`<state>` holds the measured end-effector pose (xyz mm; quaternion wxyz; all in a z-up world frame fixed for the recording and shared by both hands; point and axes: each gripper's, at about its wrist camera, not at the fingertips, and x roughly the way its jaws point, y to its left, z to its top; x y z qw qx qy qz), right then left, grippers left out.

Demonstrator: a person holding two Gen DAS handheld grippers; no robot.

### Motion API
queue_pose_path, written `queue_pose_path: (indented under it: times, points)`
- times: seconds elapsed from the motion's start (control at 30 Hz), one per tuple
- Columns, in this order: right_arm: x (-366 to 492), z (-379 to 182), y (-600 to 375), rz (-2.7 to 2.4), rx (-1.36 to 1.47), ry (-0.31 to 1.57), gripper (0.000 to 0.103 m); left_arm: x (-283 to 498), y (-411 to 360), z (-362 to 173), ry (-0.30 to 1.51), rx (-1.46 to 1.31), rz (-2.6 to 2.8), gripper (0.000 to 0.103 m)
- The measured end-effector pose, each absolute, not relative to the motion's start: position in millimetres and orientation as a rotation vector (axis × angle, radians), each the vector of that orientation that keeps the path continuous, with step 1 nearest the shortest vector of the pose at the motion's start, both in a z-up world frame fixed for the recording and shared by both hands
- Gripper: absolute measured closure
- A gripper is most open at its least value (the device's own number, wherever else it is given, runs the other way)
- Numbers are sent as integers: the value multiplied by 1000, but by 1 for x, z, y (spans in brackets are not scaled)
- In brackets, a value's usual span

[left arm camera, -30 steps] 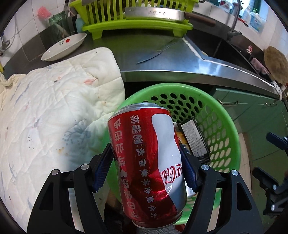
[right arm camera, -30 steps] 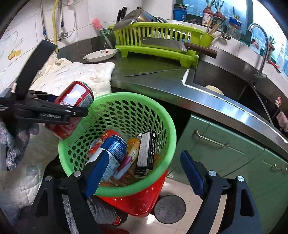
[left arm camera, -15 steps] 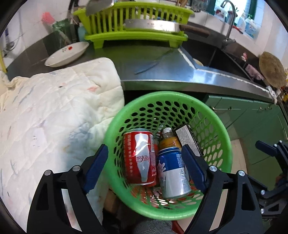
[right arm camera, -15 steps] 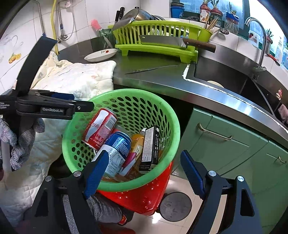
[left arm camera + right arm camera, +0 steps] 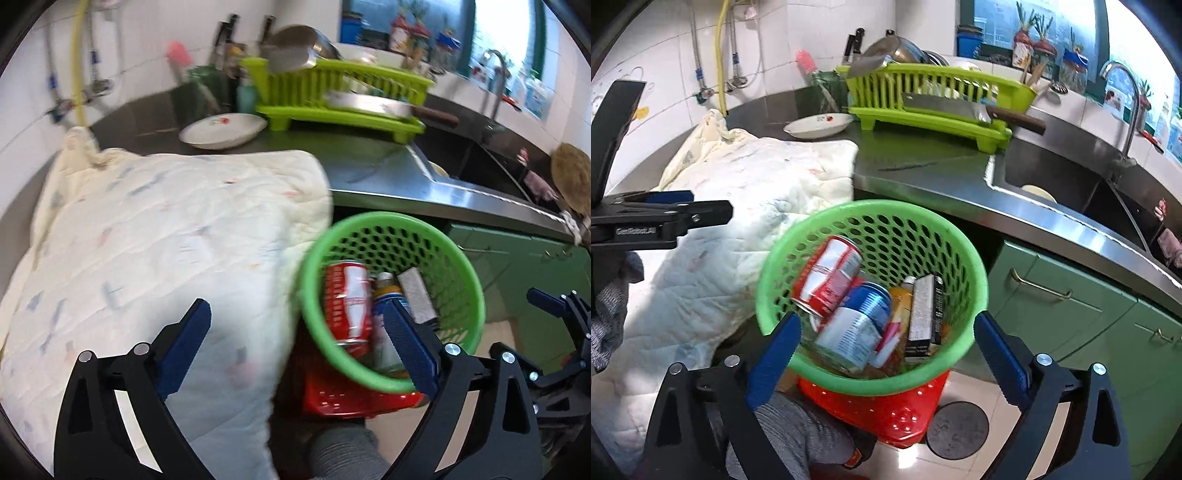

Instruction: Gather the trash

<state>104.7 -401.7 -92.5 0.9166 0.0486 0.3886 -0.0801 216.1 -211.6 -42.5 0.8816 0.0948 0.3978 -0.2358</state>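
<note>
The green perforated basket point(image 5: 871, 206) stands below the counter edge on a red basket point(image 5: 886, 413). In it lie a red cola can point(image 5: 831, 280), a blue-and-white can point(image 5: 857, 325), a yellow bottle point(image 5: 901, 299) and a dark box point(image 5: 923, 314). My left gripper point(image 5: 295, 321) hovers over the quilt's edge, left of the basket point(image 5: 369, 221); its jaws are opening and empty. The red can point(image 5: 347, 299) lies beyond its right finger. My right gripper point(image 5: 886, 326) hangs above the basket's near rim, jaws opening, pads touching nothing. The left gripper point(image 5: 683, 210) shows at the left edge there.
A white quilt point(image 5: 166, 240) covers the counter's left part and overhangs beside the basket. Further back are a white plate point(image 5: 820, 123), a green dish rack point(image 5: 934, 96) with a cleaver, and the sink point(image 5: 1063, 181). Green cabinets point(image 5: 1071, 314) stand on the right.
The left gripper let go of the red can, which dropped into the green basket, then drew back up and left over the quilt. The right gripper's jaws widened.
</note>
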Motion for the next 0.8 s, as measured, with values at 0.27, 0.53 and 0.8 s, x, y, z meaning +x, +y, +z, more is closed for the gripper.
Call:
queue_pose_path:
  times: [0.27,0.53,0.8]
  points:
    - [109,-75,-363,-126,123,777,10,196,-137,-13,753,142,-342,5]
    - [117,-54,-322,-95,107,753,9,170,-72,0,712,101,-233,5]
    - [113,-41,-287,-84,99,719,9,140,-23,-1,689,51,-141,5]
